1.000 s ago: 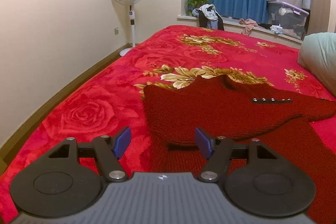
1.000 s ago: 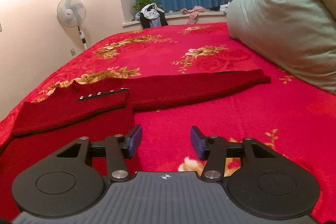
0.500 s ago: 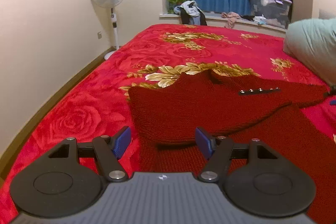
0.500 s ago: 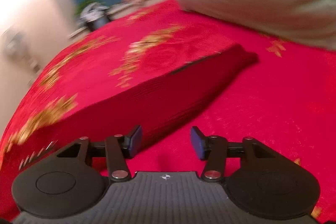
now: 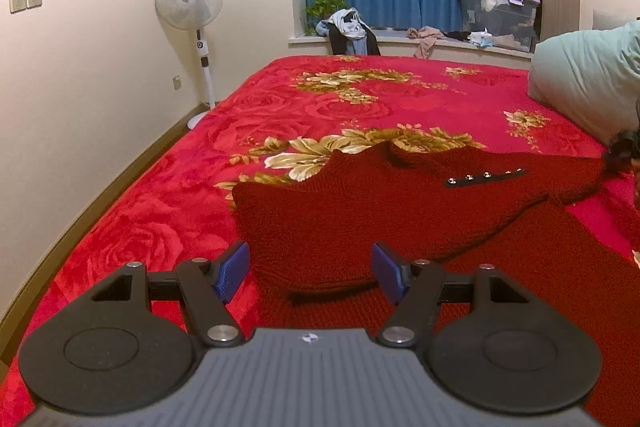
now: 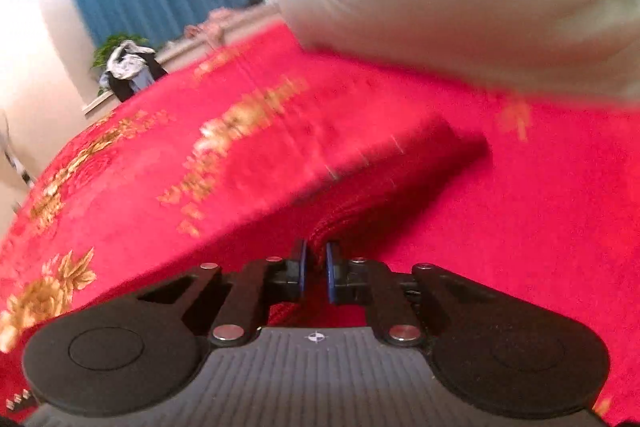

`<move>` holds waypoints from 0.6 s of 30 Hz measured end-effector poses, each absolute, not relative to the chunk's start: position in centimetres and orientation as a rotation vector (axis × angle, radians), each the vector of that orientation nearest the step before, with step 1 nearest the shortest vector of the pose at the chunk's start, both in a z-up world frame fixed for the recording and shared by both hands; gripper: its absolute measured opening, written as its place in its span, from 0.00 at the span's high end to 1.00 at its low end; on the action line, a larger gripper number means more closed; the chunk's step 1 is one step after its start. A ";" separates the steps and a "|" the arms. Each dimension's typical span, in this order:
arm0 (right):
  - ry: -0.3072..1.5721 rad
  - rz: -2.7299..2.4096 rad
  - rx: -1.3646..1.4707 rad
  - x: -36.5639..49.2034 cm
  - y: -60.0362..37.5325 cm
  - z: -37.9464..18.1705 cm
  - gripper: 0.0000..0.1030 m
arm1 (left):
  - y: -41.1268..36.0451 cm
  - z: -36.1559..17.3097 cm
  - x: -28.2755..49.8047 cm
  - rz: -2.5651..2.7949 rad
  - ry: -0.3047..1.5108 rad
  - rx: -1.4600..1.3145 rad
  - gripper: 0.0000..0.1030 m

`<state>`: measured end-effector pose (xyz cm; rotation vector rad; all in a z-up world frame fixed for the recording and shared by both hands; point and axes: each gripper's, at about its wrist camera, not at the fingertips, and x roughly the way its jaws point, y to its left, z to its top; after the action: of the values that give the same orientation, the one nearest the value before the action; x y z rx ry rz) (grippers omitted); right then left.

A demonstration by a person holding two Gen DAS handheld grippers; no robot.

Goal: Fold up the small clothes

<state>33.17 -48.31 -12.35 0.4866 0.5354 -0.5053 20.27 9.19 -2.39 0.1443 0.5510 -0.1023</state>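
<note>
A dark red knitted sweater [image 5: 360,215] lies on the red floral bedspread [image 5: 320,103], one sleeve folded across its body, with a black snap strip [image 5: 484,175]. My left gripper [image 5: 310,273] is open and empty, hovering over the sweater's near edge. My right gripper [image 6: 315,267] is shut on the other sleeve [image 6: 392,171], which stretches away toward its cuff; this view is blurred. The right gripper also shows at the far right edge of the left wrist view [image 5: 624,151].
A pale green pillow [image 5: 588,83] lies at the bed's right side. A standing fan [image 5: 190,3] is by the left wall. Clothes [image 5: 348,31] and storage boxes [image 5: 496,7] sit on the windowsill before a blue curtain.
My right gripper moved forward to the outstretched sleeve and closed on it. My left gripper stayed open, turning slightly over the sweater.
</note>
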 end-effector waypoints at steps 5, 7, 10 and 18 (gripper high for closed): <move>0.340 -0.270 0.289 34.4 -37.3 -4.6 0.91 | 9.1 -2.2 20.4 -0.082 0.550 0.143 0.29; 0.278 -0.096 0.235 33.9 -31.2 -2.2 0.91 | 9.2 -1.9 20.2 -0.076 0.534 0.134 0.29; 0.270 0.241 0.214 32.1 -22.3 -1.2 0.90 | 9.7 -2.0 20.2 -0.052 0.543 0.123 0.29; 0.733 0.553 0.144 26.4 -14.7 -7.3 0.85 | 12.7 -2.3 21.2 -0.025 0.640 -0.062 0.30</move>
<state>26.39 -14.68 -7.32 0.1443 0.7327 0.5526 21.22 12.69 -2.30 -0.0617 0.6397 -0.0247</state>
